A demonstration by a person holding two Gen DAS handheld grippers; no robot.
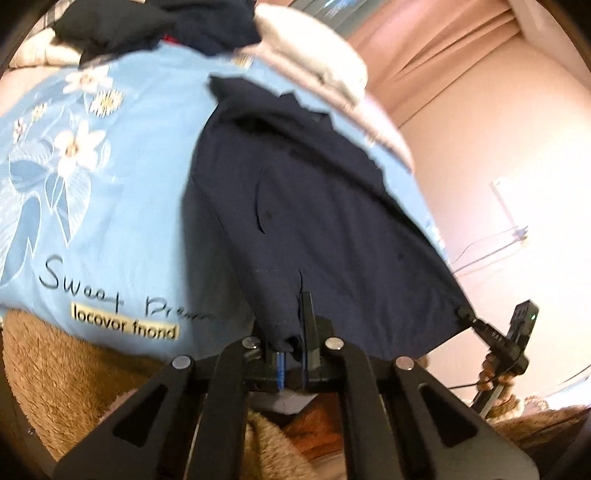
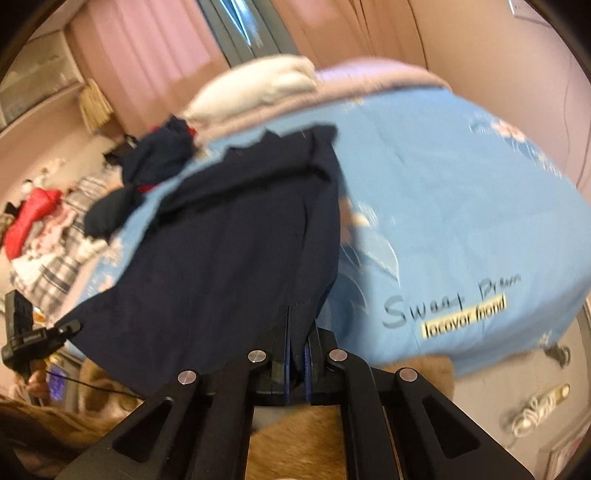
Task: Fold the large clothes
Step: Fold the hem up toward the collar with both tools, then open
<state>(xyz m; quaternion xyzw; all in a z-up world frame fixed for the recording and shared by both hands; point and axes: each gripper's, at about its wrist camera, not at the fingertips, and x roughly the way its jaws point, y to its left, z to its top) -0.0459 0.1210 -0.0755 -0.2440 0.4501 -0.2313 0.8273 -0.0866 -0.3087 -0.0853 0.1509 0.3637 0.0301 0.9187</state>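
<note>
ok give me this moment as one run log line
step: fold lift | left gripper: shut on navy garment hem | right gripper: shut on hem | under: blue bedspread

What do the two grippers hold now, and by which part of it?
Both hold the dark navy garment by its near hem: the left gripper at one bottom corner, the right gripper at the other.

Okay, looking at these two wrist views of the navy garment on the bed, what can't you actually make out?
- Left wrist view: the navy garment is motion-blurred; its type and far end are unclear.
- Right wrist view: the held hem is hidden between the right gripper fingers.
- Both views: the second word printed on the blue bedspread is unreadable.
- Left wrist view: the dark pile is cut off by the top edge.
</note>
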